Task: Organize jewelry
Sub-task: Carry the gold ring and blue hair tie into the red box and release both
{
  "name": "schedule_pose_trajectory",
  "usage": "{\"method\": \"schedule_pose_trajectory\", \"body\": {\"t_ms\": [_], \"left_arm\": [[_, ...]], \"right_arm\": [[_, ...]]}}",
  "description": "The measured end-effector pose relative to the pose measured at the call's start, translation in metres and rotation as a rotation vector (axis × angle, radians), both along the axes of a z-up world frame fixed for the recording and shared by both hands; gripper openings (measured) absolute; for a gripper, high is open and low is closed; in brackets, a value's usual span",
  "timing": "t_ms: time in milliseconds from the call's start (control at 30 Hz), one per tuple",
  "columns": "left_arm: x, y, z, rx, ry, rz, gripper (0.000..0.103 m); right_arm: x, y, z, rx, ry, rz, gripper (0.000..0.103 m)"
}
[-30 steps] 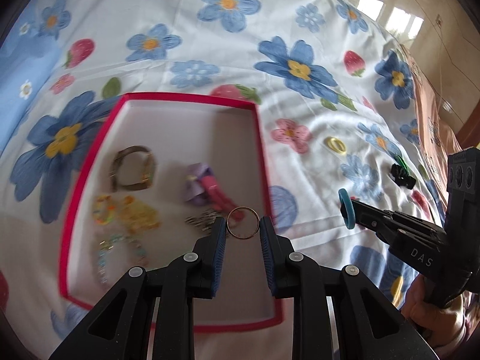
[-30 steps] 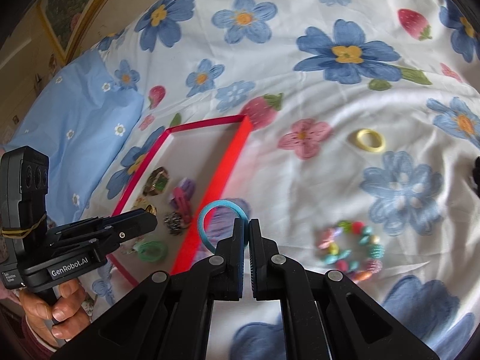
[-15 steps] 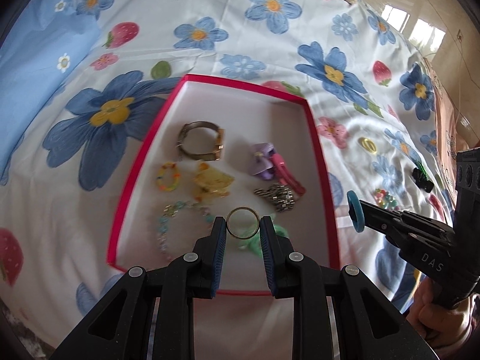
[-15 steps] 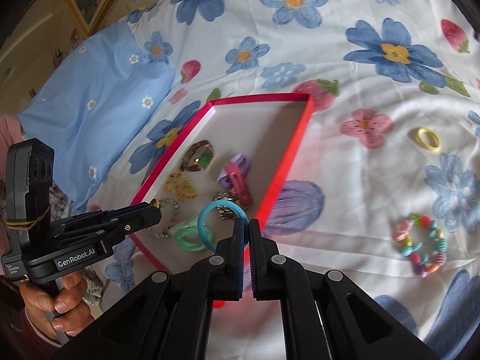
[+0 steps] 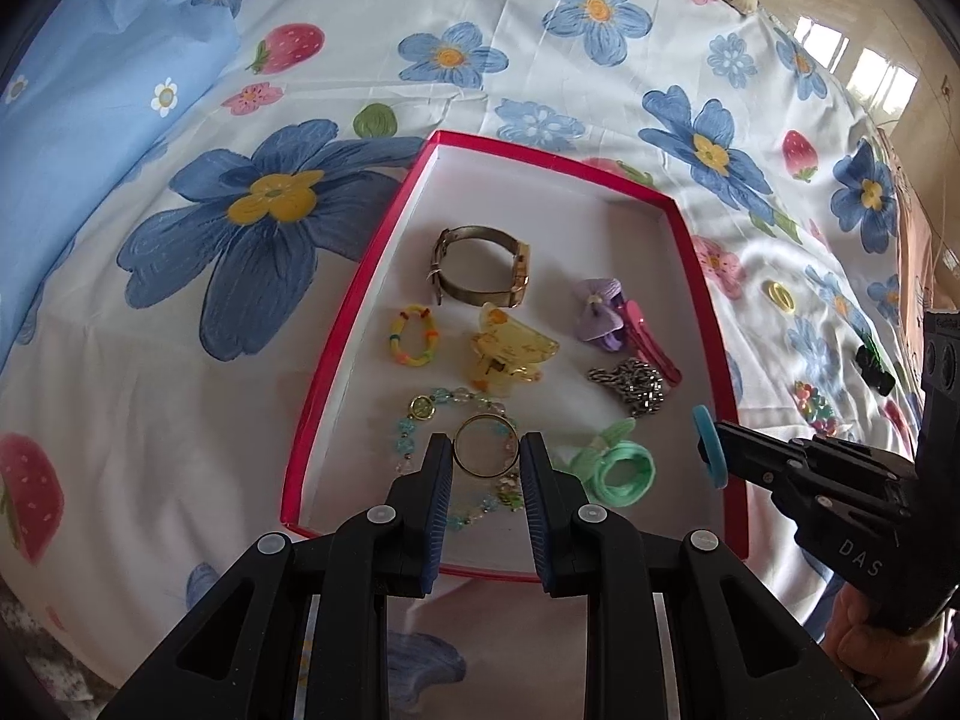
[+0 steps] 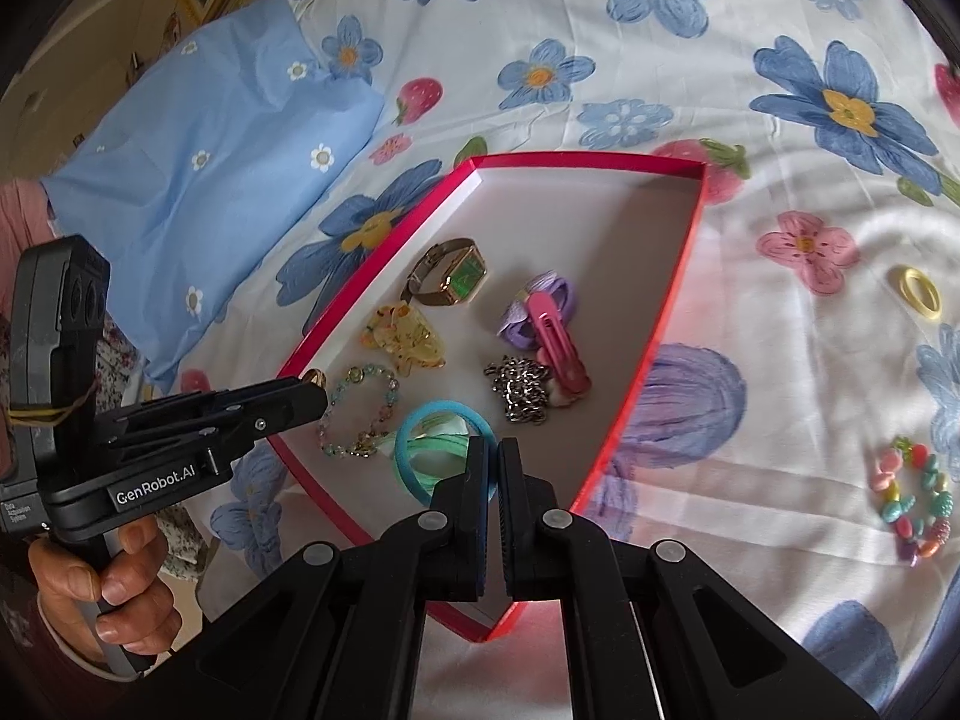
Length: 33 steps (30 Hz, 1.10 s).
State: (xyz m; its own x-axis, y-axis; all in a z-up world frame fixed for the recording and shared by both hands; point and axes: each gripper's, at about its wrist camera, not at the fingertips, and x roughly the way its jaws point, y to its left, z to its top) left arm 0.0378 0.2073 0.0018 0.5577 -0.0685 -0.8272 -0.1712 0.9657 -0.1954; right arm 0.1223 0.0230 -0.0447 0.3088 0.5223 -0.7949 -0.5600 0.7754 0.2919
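A red-rimmed white tray [image 5: 372, 276] [image 6: 678, 294] lies on the flowered bedsheet. It holds a watch [image 5: 480, 267], a yellow claw clip [image 5: 510, 354], a purple flower clip [image 5: 597, 315], a silver chain [image 5: 630, 384], a beaded bracelet [image 6: 360, 414] and a green hair tie [image 5: 624, 471]. My left gripper [image 5: 485, 459] is shut on a thin gold ring [image 5: 483, 445] above the tray's near end. My right gripper [image 6: 492, 465] is shut on a blue band [image 6: 414, 450], held over the tray's near right side.
On the sheet right of the tray lie a yellow ring [image 6: 915, 294], a colourful bead bracelet [image 6: 912, 501] and a black clip [image 5: 873, 366]. A blue pillow [image 6: 198, 168] lies at the left. A bare floor shows beyond the bed.
Both grippers have pulled back toward the tray's near end with their rings still held. The tray now sits further ahead in both views.
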Motion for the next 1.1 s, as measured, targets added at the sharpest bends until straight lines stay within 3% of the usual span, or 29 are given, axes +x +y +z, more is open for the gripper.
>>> {"method": "schedule_pose_trajectory", "body": {"t_ms": [467,1100], "left_arm": [[0.026,0.005,-0.026,0.031,0.058,-0.016,0.022],[0.032,-0.005,-0.035,0.106,0.080,-0.032,0.023]], "right_arm": [[0.004,0.019,-0.021,-0.101,-0.003,0.035,0.003],[0.006,0.028,-0.026,-0.105,0.010,0.058,0.004]]}}
